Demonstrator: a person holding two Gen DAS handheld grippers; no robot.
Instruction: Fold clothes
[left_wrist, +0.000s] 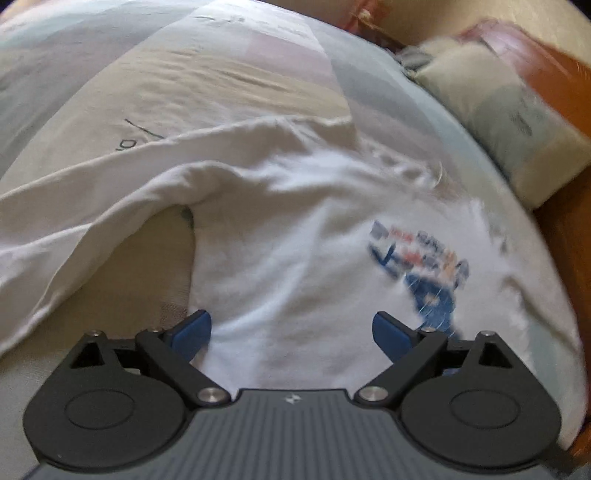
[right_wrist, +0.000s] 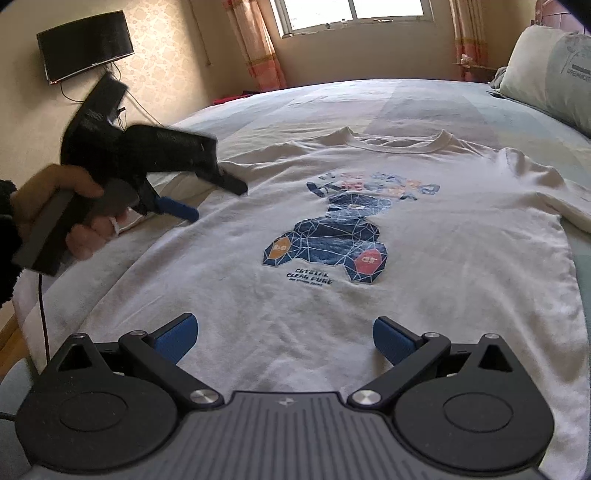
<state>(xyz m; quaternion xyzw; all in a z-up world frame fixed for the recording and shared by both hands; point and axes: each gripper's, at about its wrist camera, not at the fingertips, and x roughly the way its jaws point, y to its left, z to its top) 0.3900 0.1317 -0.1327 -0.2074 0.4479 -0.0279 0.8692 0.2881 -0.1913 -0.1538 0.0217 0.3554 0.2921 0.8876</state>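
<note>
A white T-shirt (right_wrist: 424, 236) with a blue geometric print lies flat, front up, on the bed, collar at the far end. In the left wrist view the shirt (left_wrist: 288, 243) fills the middle, blurred, with its left sleeve bunched to the left. My left gripper (left_wrist: 291, 330) is open and empty just above the shirt's left side. It also shows in the right wrist view (right_wrist: 218, 199), held in a hand over the left sleeve. My right gripper (right_wrist: 284, 338) is open and empty above the shirt's bottom hem.
The bed (right_wrist: 406, 99) has a pale patchwork sheet. A pillow (right_wrist: 554, 74) lies at the far right, also in the left wrist view (left_wrist: 509, 122). A wall TV (right_wrist: 85, 44) and a window (right_wrist: 354, 14) are beyond the bed. A wooden bed frame (left_wrist: 546, 74) runs along the right.
</note>
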